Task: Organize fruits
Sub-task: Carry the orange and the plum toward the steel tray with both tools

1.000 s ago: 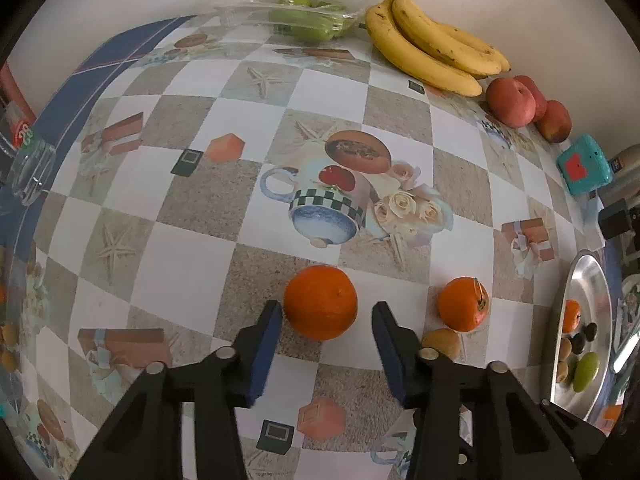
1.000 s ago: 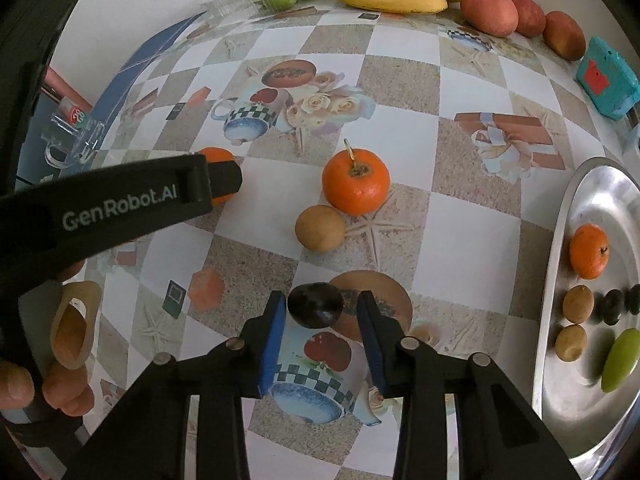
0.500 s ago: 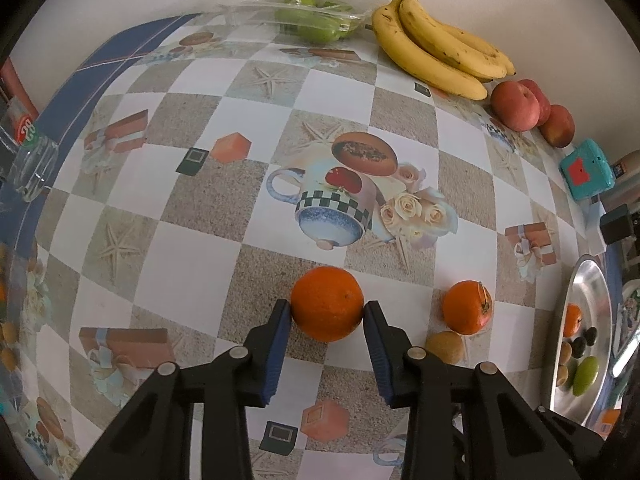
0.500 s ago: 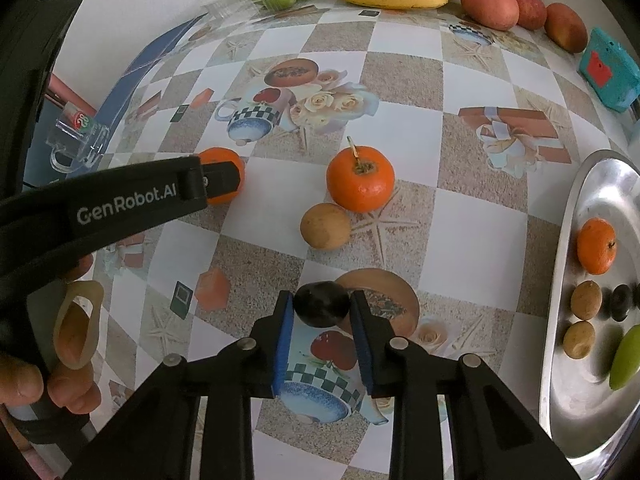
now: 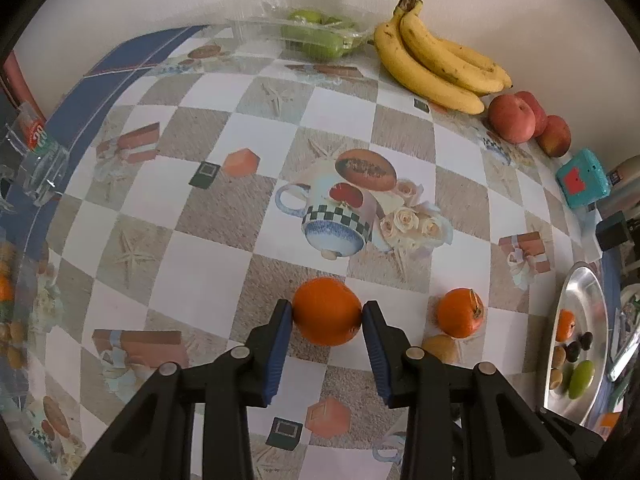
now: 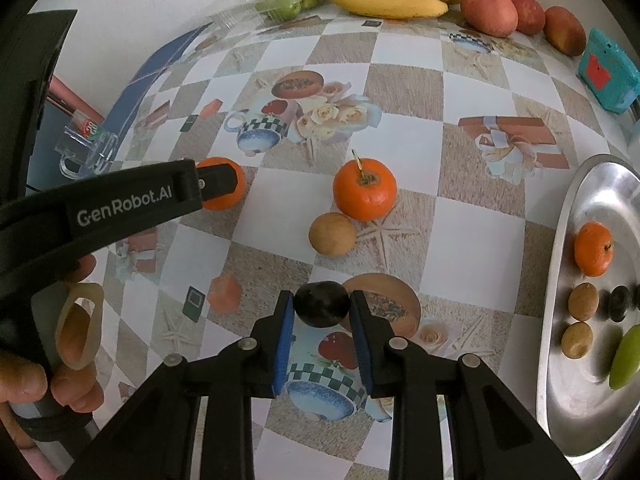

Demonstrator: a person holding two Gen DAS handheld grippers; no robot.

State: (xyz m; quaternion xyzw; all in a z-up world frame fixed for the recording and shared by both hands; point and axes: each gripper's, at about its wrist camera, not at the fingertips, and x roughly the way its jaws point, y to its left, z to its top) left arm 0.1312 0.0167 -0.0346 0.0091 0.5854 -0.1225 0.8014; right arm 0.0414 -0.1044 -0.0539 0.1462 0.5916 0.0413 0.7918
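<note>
Change: both pairs of jaws have narrowed since a second ago; the left ones then stood wide of the orange, the right ones loosely flanked the dark fruit, and now each pair presses on its fruit.
Left gripper (image 5: 327, 316): clamped on the orange (image 5: 327, 311), blue pads on its left and right flanks at the widest girth, opened only as far as the fruit's width; lower centre of the left wrist view.
Right gripper (image 6: 321, 307): closed on the dark plum (image 6: 321, 304), pads touching both sides, jaws much narrower than the left pair; lower centre of the right wrist view.
Orange handling: judged firm, fairly heavy, with a dimpled peel that grips well; a hold across the middle suits it, since a round body can roll out if pinched off-centre.
Plum handling: judged light, smooth-skinned, likely slippery and easily bruised; gentle pressure across the belly looks wise.
Lifted or resting: cannot tell for either fruit.
Loose fruit: a stemmed tangerine (image 6: 365, 189) and a small brown fruit (image 6: 332, 234) lie touching on the tablecloth (image 6: 472, 216), mid-frame in the right view.
Tray (image 6: 560, 320): steel, right edge of the right view, already holding several small fruits; judged the destination.
</note>
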